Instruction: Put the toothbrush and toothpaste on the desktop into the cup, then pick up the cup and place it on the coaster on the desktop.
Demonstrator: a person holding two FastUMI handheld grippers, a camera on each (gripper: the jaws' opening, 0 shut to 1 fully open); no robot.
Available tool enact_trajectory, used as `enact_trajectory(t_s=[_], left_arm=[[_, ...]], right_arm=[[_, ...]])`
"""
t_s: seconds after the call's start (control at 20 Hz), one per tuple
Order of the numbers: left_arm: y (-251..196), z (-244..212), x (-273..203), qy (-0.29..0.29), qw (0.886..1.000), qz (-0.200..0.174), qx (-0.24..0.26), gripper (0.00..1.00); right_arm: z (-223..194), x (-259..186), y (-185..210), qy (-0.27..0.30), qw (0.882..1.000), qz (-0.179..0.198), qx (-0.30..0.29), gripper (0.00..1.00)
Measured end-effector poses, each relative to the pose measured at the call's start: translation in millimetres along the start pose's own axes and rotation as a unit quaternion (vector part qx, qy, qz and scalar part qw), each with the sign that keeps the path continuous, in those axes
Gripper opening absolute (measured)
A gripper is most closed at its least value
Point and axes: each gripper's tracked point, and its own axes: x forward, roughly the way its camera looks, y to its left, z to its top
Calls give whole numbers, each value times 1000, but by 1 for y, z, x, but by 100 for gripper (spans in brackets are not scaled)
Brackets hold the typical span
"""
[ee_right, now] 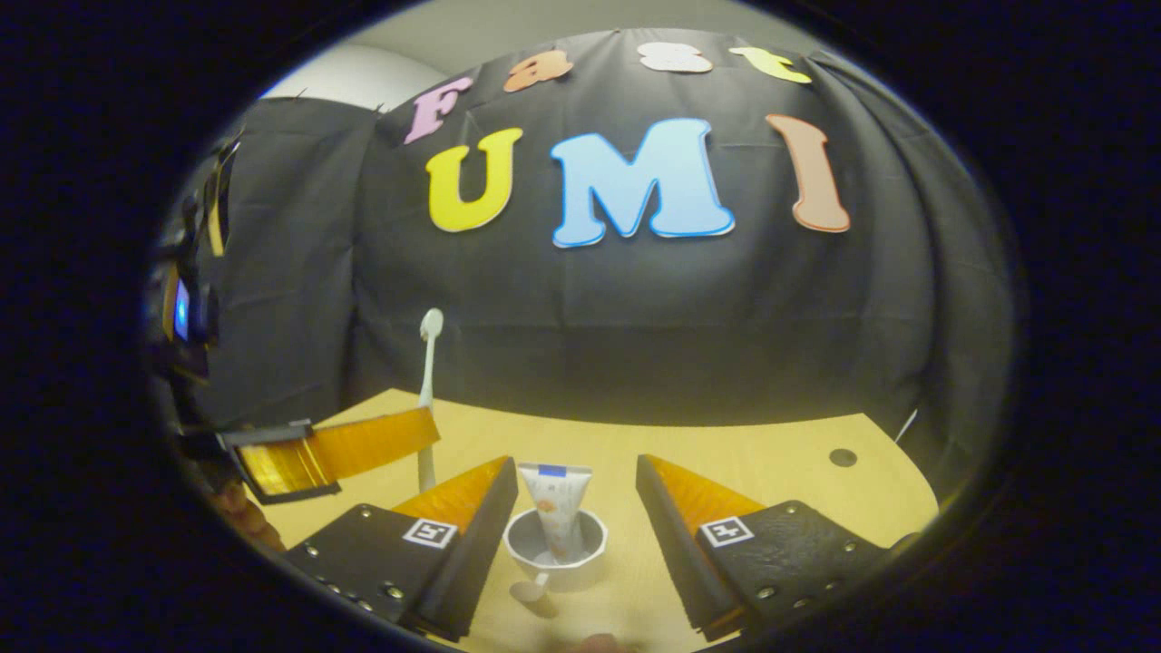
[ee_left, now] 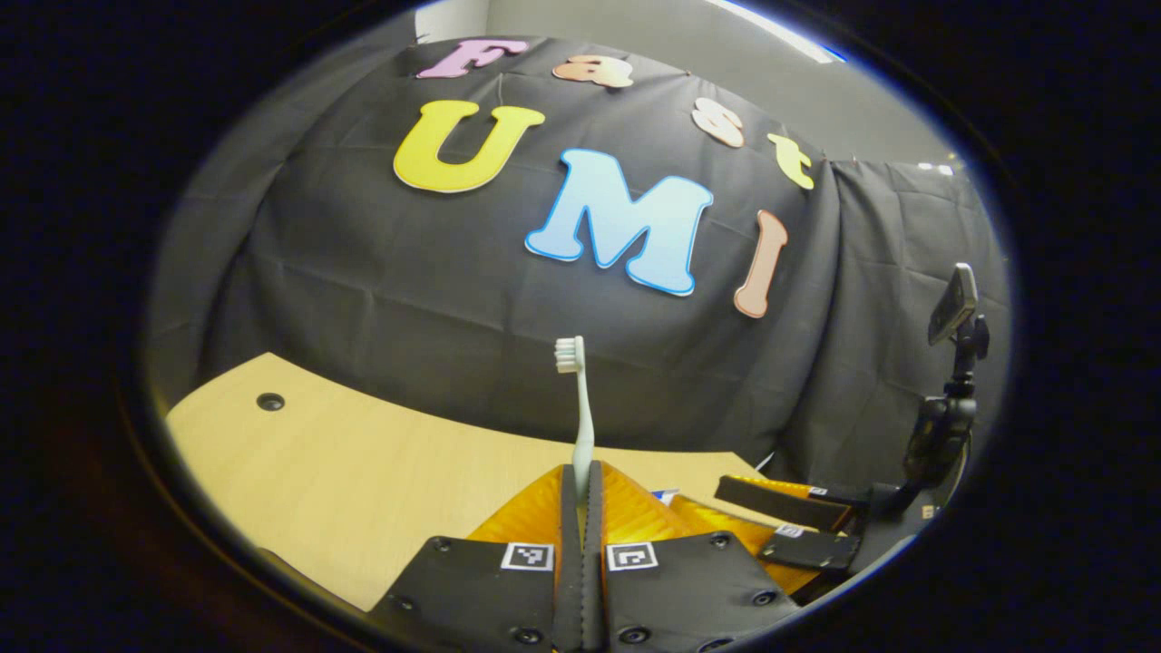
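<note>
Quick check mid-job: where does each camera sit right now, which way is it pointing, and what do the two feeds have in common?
Left gripper view: rides the left claw, facing the booth wall; its fingers pinch the upright toothbrush.
Right gripper view: rides the right claw, looking down over the desktop; fingers apart around the cup holding toothpaste.
Shared: toothbrush, desktop, both claws.

1. Both views are dim overall, with a warm cast on the desk (ee_right: 726, 453).
2. In the left gripper view a bright strip light (ee_left: 780, 32) glares at the top edge, and the wall beneath it is paler.
3. Fisheye distortion bends the desk edge and bulges the black cloth (ee_right: 635, 317); straight lines curve most near the rim.
4. Rims darken, with a thin blue fringe.
5. The toothbrush (ee_left: 580, 408) is fairly sharp; the near fingers (ee_left: 580, 562) are softer.
6. In the right gripper view the cup (ee_right: 555, 553) casts a soft shadow on the desk, and the far left is blurred and murky.
</note>
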Motion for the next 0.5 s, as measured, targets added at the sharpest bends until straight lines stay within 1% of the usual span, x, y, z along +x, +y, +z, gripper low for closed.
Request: enact_trajectory(t_s=[0.05,0.1,0.2,0.25,0.35,0.5], left_arm=[[-4,0,4,-5,1000,-7,-11,7],[-5,-2,7,-9,1000,-8,-17,7],[-8,-5,16,-12,1000,-8,-24,6],[-10,-6,19,-16,999,-11,-31,7],[-16,-9,28,-22,998,-18,-51,7],[-18,-26,38,-20,998,-12,-54,7]], right_arm=[[7,-10,-8,-5,1000,-9,12,89],[10,-20,-16,-10,1000,-19,18,93],[13,-35,-32,-11,999,-37,19,93],[13,-42,-39,-8,999,-44,22,93],[8,-54,-47,1,998,-50,36,92],[-5,-65,-53,18,997,-54,45,93]])
